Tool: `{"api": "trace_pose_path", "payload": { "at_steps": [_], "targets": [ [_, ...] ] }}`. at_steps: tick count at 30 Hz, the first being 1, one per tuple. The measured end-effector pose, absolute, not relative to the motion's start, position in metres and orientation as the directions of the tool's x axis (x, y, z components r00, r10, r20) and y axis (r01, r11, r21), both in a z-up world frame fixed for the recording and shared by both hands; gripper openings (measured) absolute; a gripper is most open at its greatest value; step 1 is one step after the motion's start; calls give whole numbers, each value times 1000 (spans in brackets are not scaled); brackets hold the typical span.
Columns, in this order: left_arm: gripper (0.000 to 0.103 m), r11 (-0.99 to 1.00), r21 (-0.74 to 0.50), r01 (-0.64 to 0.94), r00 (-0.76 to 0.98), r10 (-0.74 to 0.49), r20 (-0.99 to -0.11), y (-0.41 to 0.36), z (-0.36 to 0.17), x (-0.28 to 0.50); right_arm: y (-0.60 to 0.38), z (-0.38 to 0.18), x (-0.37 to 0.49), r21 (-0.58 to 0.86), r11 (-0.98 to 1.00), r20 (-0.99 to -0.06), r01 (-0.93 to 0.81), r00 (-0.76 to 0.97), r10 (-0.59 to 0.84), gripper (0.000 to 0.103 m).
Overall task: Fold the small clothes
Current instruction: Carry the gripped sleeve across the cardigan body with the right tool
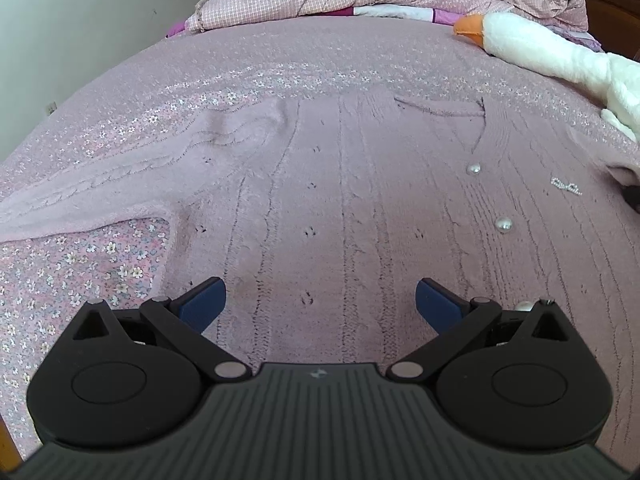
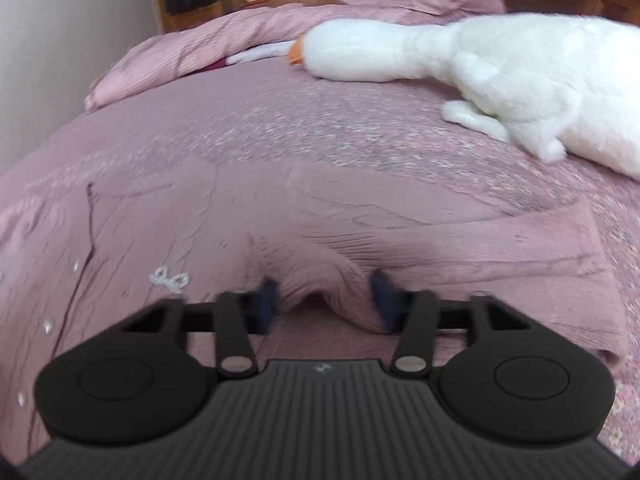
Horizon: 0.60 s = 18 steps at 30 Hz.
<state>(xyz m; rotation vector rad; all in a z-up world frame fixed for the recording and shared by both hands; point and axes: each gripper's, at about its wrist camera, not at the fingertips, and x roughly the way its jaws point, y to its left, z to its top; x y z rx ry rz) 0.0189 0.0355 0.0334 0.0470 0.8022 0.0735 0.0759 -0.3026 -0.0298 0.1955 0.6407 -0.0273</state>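
A pink knitted cardigan (image 1: 360, 200) is spread flat over the flowered bedspread (image 1: 80, 272) of the bed, its pearl buttons (image 1: 504, 224) turned up and one sleeve (image 1: 120, 184) stretched toward the bed's left edge. The left tool (image 1: 320, 300) is held above the knit with its blue pads spread wide apart. A raised fold of the cardigan is pinched between the pads of the right tool (image 2: 324, 300). A white plush goose (image 2: 500, 76) is laid near the bed's right edge.
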Motion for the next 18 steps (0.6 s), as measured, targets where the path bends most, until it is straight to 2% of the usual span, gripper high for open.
{"api": "trace_pose_path", "payload": {
  "at_steps": [1, 2, 9, 18],
  "targets": [
    [103, 996, 69, -50, 694, 84, -715, 37, 34, 18, -309, -29, 75, 203, 974, -597, 103, 801, 39, 25],
    [103, 996, 68, -53, 696, 85, -713, 38, 36, 17, -315, -27, 75, 233, 965, -597, 121, 801, 44, 22],
    [103, 994, 61, -88, 701, 105, -706, 52, 43, 15, -319, -3, 60, 318, 942, -539, 109, 838, 85, 20],
    [103, 989, 45, -137, 715, 131, -687, 78, 54, 6, -295, 34, 54, 444, 896, -449, 21, 870, 202, 18]
  ]
}}
